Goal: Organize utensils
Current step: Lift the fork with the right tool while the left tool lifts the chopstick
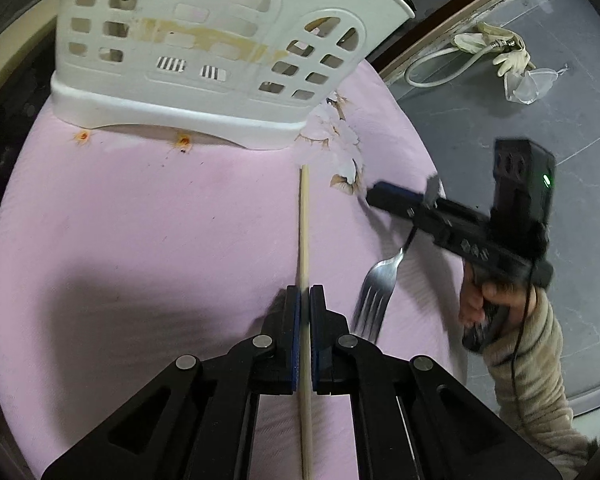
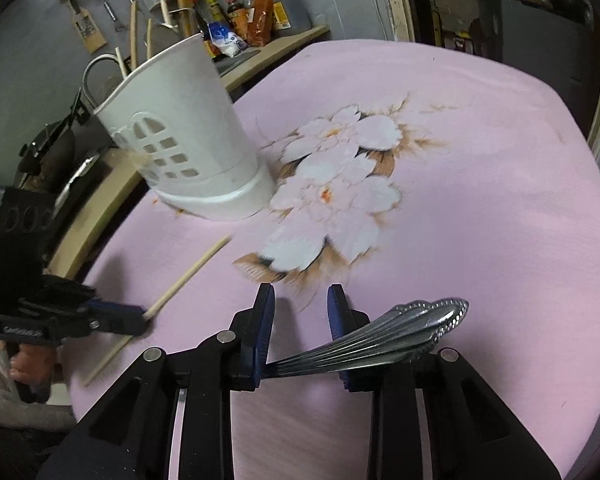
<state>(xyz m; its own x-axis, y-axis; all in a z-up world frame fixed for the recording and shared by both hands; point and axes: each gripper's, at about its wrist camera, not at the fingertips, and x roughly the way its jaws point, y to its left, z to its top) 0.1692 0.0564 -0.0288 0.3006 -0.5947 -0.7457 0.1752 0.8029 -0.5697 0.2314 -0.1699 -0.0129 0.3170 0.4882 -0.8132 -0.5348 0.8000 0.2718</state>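
My left gripper [image 1: 305, 294] is shut on a thin wooden chopstick [image 1: 304, 220], which points toward the white perforated utensil holder [image 1: 204, 52] at the far side of the pink cloth. In the right wrist view the same chopstick [image 2: 188, 276] sticks out of the left gripper [image 2: 142, 318]. My right gripper [image 2: 300, 292] grips a metal fork [image 2: 380, 340] slantwise between its blue pads, the ornate handle end out to the right. From the left wrist view the fork [image 1: 374, 300] hangs tines down from the right gripper [image 1: 404, 190], above the cloth.
The holder [image 2: 180, 132] has scissors and wooden sticks inside. A pink tablecloth with a flower print [image 2: 332, 184] covers the round table. Sauce bottles [image 2: 252, 8] line a shelf behind. Gloves and a cable [image 1: 500, 56] lie on the grey floor past the table edge. A hand in a beige sleeve [image 1: 528, 360] holds the right gripper.
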